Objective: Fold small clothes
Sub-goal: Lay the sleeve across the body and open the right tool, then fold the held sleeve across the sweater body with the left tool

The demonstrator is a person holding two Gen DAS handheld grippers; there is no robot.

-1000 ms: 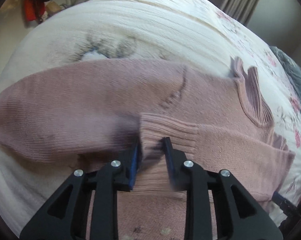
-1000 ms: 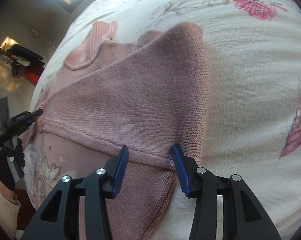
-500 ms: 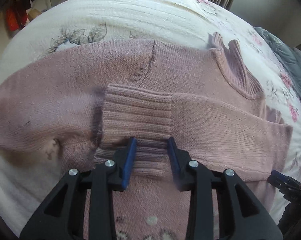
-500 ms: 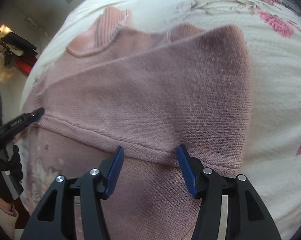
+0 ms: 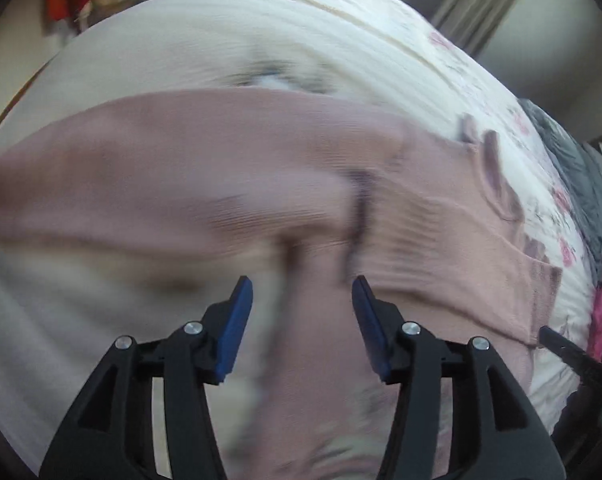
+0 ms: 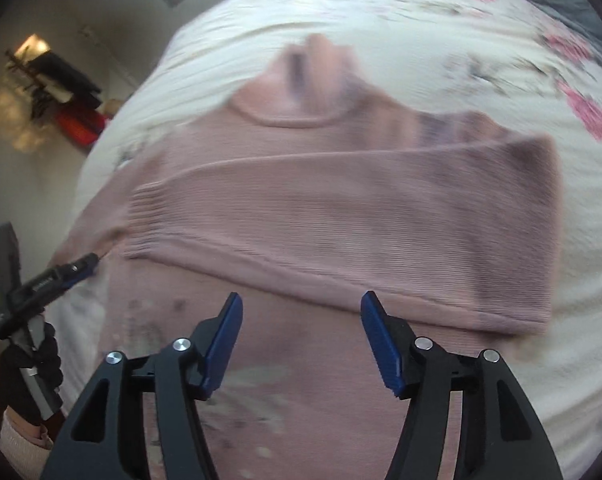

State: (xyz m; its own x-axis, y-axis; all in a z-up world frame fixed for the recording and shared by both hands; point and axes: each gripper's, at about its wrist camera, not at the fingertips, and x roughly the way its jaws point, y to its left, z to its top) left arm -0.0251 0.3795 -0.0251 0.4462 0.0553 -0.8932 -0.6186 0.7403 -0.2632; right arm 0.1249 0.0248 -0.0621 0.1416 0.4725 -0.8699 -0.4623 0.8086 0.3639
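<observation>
A pink knit sweater (image 6: 341, 240) lies front-up on a floral bedspread (image 6: 481, 40), one sleeve (image 6: 321, 216) already laid across the chest just below the collar (image 6: 301, 92), its ribbed cuff toward the sweater's far shoulder. The other sleeve (image 5: 121, 184) stretches away from the body and looks not yet folded. The risk from here: that loose knit could drag or bunch if it is caught off-centre, and a careless sweep could pull the folded sleeve off the chest. The left gripper (image 5: 303, 300) hovers spread wide at the sweater's side near the armpit, nothing between its fingers, though blur hides whether they brush the cloth. The right gripper (image 6: 301, 320) hangs open over the sweater's front, just below the folded sleeve, holding nothing.
</observation>
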